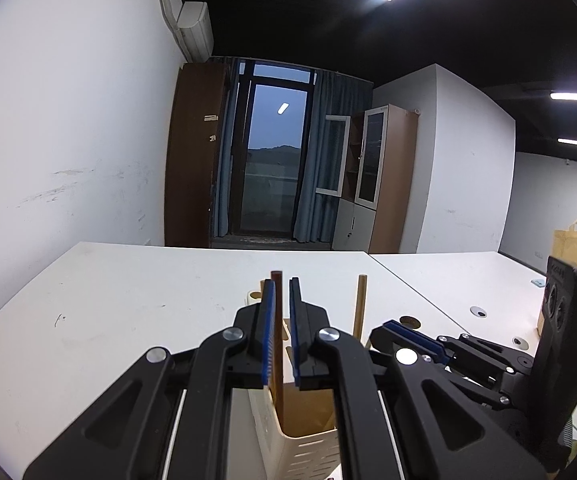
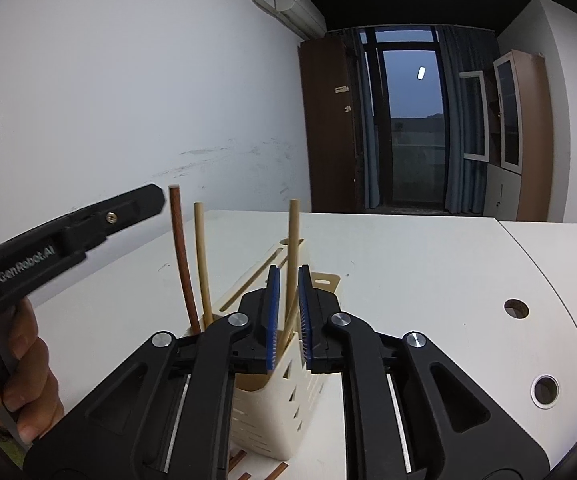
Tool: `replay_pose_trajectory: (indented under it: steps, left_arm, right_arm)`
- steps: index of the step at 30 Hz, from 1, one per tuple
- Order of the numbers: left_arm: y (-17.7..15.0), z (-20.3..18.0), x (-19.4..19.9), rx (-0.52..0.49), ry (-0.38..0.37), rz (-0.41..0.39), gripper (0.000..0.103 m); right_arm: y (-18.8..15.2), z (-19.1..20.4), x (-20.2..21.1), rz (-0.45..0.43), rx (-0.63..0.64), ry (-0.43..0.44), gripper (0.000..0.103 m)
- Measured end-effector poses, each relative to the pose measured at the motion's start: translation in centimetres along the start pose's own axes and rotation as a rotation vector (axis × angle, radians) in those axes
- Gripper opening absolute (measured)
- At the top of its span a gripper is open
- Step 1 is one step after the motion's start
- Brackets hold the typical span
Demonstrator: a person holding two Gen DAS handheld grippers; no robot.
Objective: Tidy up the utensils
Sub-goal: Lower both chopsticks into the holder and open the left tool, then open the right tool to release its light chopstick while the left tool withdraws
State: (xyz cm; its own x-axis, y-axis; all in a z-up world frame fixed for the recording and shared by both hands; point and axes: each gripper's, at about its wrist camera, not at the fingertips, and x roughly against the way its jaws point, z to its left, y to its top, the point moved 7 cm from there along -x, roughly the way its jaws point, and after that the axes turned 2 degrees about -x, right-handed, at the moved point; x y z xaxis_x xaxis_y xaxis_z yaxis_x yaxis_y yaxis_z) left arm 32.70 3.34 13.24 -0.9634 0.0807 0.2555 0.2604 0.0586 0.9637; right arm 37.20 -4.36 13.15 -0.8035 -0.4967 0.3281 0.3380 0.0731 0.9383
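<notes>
Left wrist view: the left gripper [image 1: 283,284] points slightly downward over a cream slotted utensil holder [image 1: 308,446] on the white table [image 1: 128,300]. A dark brown chopstick [image 1: 277,344] stands in the holder between the blue pads, jaws nearly closed; whether the pads press it cannot be told. A tan chopstick [image 1: 359,306] stands further right.

Right wrist view: the right gripper [image 2: 288,276] tilts slightly down above the same holder [image 2: 268,412]. A pale chopstick [image 2: 292,252] rises between its narrow-set pads with visible gaps beside it, so it looks released. Left of it stand the brown chopstick [image 2: 182,256] and another tan chopstick [image 2: 202,260]. A hand [image 2: 20,376] holds the left gripper's handle.
</notes>
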Motion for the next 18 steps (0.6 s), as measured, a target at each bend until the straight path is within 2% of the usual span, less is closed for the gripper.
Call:
replay_pose_trajectory:
  steps: [2, 8, 10, 15, 17, 18]
  left_arm:
    - [0.3, 0.3, 0.3, 0.012, -0.004, 0.000, 0.018]
    - [0.0, 0.6, 1.0, 0.012, 0.002, 0.002, 0.024]
    - [-0.1, 0.5, 1.3, 0.007, 0.007, 0.006, 0.024]
    - [-0.6, 0.3, 1.9, -0.004, 0.016, 0.026, 0.025]
    - [-0.8, 0.3, 2.3, -0.005, 0.017, 0.035, 0.028]
    - [-0.8, 0.2, 2.5, -0.005, 0.015, 0.036, 0.029]
  right_arm:
    - [0.0, -0.2, -0.1, 0.001, -0.003, -0.006, 0.011]
    - [0.0, 0.0, 0.4, 0.004, 0.001, -0.014, 0.013]
    - [0.1, 0.0, 0.6, 0.002, -0.004, -0.015, 0.018]
    - [-0.3, 0.3, 1.3, 0.009, 0.000, -0.016, 0.018]
    - [-0.4, 0.4, 1.7, 0.010, 0.001, -0.017, 0.018]
    - [-0.4, 0.5, 1.9, 0.011, 0.002, -0.016, 0.021]
